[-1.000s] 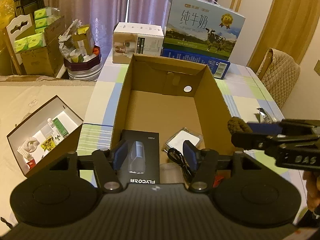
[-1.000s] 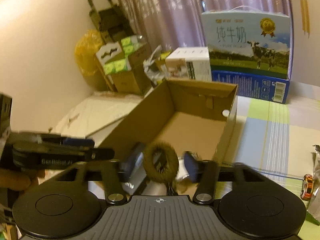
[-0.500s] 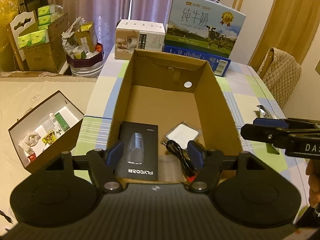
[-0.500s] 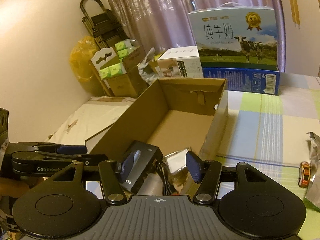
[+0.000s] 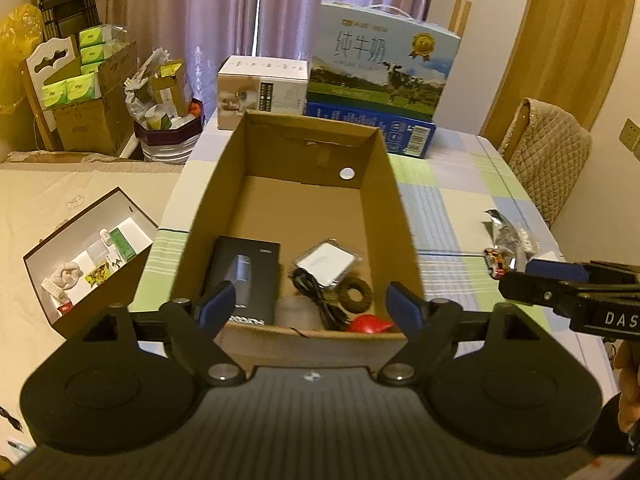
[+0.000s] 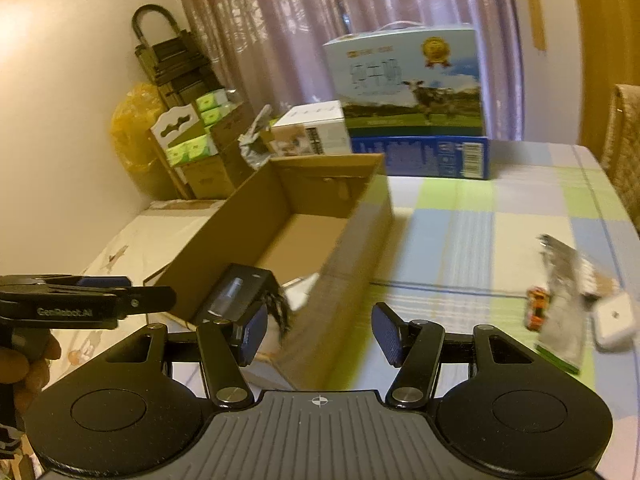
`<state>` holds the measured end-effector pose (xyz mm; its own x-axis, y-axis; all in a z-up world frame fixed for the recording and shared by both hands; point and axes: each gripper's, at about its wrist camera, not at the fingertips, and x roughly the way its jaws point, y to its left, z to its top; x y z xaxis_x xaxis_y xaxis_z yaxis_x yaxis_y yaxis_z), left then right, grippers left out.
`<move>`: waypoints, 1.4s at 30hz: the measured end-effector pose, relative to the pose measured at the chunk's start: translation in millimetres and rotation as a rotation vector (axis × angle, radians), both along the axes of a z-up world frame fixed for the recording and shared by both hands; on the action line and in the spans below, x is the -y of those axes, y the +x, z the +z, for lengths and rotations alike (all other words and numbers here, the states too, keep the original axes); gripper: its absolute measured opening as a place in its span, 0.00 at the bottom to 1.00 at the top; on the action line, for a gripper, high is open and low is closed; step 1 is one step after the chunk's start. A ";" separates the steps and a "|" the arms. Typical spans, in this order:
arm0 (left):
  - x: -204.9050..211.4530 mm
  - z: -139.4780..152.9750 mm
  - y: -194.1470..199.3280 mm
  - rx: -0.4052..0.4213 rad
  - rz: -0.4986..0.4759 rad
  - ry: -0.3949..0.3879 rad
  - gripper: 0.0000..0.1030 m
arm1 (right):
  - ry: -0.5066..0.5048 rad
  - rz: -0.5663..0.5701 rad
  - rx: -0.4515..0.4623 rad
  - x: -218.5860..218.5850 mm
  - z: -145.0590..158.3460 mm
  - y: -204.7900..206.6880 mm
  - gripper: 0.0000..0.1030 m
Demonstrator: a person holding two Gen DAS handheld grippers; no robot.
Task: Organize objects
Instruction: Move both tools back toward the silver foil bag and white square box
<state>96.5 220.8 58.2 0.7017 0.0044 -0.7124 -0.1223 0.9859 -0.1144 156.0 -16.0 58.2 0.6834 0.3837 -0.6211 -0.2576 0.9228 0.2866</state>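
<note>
Open cardboard box (image 5: 392,200) on the counter (image 6: 460,240) already holds a black carton (image 5: 244,276), cable (image 5: 308,288), white pack (image 5: 326,260) and brown ring (image 5: 354,290). Foil packet (image 6: 564,280), toy car (image 6: 536,306) and white block (image 6: 614,320) remain outside. Left tongs (image 5: 308,308) and right tongs (image 6: 320,332) are spread, empty. The red item at the box's near wall is half hidden.

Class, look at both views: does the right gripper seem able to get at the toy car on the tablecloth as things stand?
Probably yes. The right gripper is open and empty. The toy car lies in the open on the tablecloth, outside the cardboard box, beside a silver packet, with nothing between.
</note>
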 end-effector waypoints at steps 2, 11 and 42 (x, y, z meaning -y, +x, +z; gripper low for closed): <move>9.3 2.0 -4.4 0.002 -0.005 0.004 0.83 | 0.004 -0.022 -0.004 11.3 0.6 -8.7 0.54; 52.3 7.8 -17.9 0.032 -0.031 -0.005 0.95 | 0.003 -0.141 -0.001 69.1 2.0 -47.4 0.54; 195.8 -14.7 19.5 0.016 -0.276 0.000 0.99 | -0.016 -0.426 -0.041 215.0 -9.4 -99.7 0.54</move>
